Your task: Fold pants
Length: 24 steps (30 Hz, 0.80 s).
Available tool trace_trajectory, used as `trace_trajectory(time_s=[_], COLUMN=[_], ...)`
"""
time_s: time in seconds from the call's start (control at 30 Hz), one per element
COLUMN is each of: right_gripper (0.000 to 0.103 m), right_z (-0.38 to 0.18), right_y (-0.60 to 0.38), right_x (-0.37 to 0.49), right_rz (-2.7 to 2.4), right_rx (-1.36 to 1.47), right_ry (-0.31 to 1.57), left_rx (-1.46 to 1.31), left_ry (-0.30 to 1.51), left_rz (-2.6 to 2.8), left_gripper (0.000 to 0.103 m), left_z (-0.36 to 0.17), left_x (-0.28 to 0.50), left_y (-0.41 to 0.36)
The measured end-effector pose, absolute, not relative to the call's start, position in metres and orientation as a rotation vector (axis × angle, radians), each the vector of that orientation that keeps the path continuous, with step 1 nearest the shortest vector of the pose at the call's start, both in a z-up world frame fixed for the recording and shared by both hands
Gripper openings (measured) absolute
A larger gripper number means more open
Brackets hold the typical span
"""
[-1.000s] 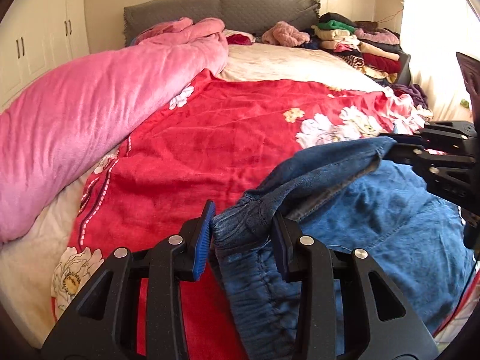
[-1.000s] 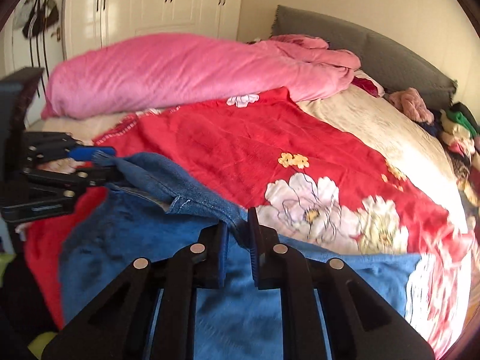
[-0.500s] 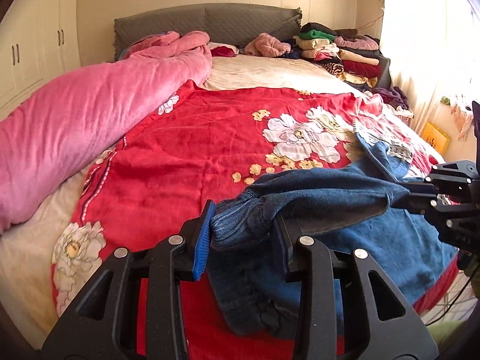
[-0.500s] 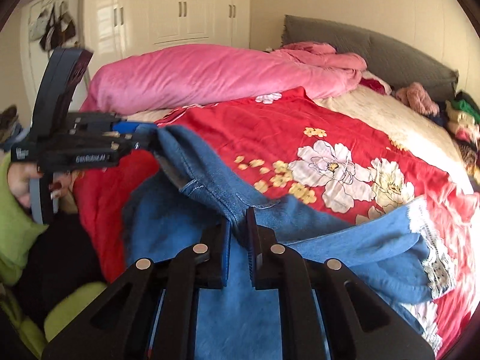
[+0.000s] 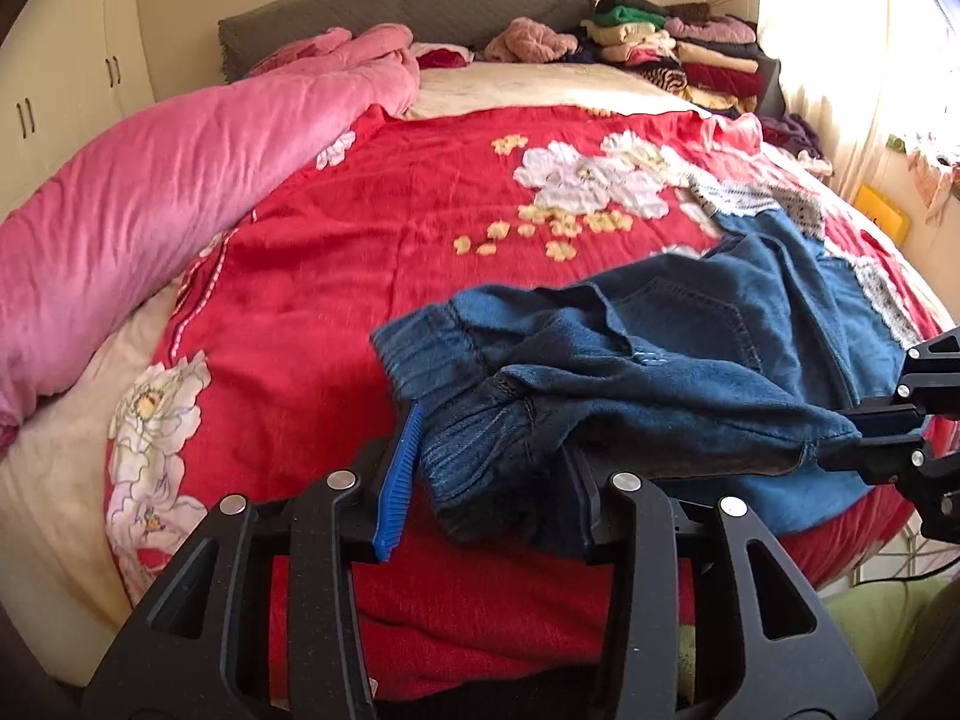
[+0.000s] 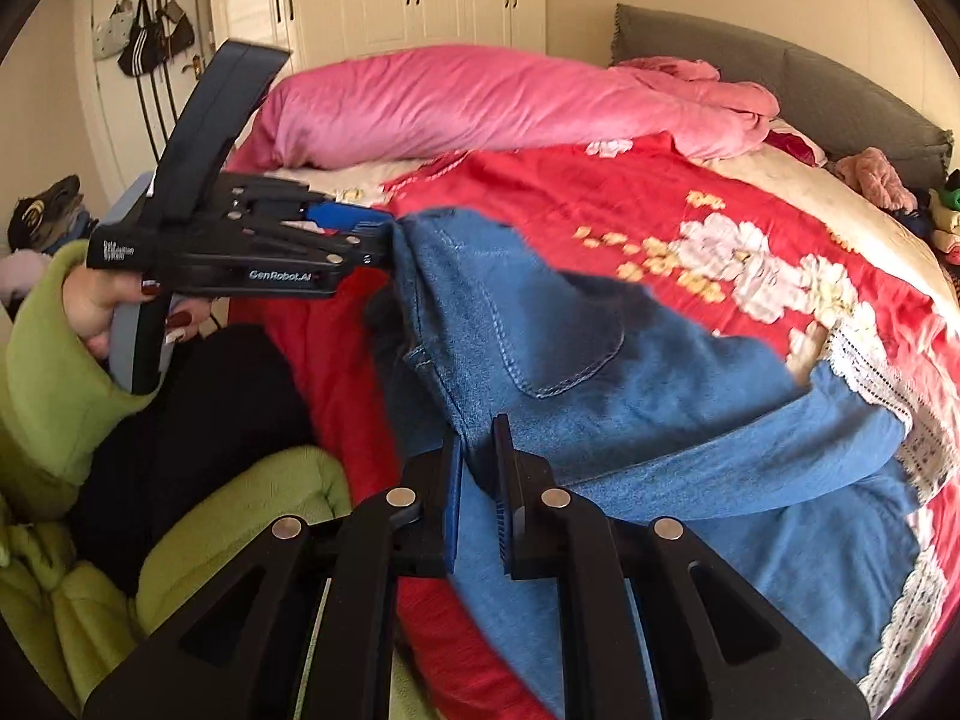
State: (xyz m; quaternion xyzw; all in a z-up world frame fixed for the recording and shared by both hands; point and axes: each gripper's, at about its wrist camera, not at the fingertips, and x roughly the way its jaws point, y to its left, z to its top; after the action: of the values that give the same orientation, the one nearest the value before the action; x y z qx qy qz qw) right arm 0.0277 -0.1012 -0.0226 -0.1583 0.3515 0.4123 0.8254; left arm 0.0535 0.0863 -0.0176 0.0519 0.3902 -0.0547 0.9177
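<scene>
A: What has the left gripper [image 5: 489, 468] got?
B: Its jaws are clamped on a bunched ribbed waistband of the blue jeans [image 5: 660, 372], low in the centre of the left wrist frame.
A: And the right gripper [image 6: 477, 498]?
B: Pinched on a denim edge at the bottom centre of its own frame; in the left view it enters from the right edge, holding the same waistband.
A: Where do the jeans lie?
B: Raised at the waist between the two grippers, the rest trailing toward the right of both frames over a red floral blanket [image 5: 360, 228], lace-trimmed hems [image 6: 870, 372] at the far right.
A: Beyond that?
B: A pink quilt [image 5: 150, 192] fills the upper left, stacked clothes [image 5: 678, 54] the upper right, beside a grey headboard [image 5: 420, 0].
</scene>
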Motion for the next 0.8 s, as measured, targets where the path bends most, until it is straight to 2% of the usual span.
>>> trace_trajectory(time_s=[0.1, 0.33, 0.53, 0.67, 0.8], right_gripper=[0.009, 0.009, 0.009, 0.012, 0.012], right_z=[-0.029, -0.032, -0.034, -0.038, -0.043], right_y=[-0.097, -0.1, -0.102, -0.101, -0.096], right_x=[0.026, 0.028, 0.027, 0.024, 0.025], right_rz=[0.887, 0.881, 0.866, 0.872, 0.89], right_rx=[-0.321, -0.308, -0.321, -0.318, -0.314], right_ry=[0.772, 0.782, 0.792, 0.802, 0.815], left_rx=[0.092, 0.02, -0.061, -0.118, -0.058], left_ry=[0.828, 0.873, 0.893, 0.848, 0.84], left_rz=[-0.097, -0.096, -0.076, -0.064, -0.123], left_gripper=[0.039, 0.056, 0.059, 0.059, 0.059], left_z=[-0.023, -0.029, -0.029, -0.01, 0.002], left_x=[0.052, 0.034, 0.024, 0.016, 0.024], left_y=[0.091, 0.111, 0.127, 0.136, 0.101])
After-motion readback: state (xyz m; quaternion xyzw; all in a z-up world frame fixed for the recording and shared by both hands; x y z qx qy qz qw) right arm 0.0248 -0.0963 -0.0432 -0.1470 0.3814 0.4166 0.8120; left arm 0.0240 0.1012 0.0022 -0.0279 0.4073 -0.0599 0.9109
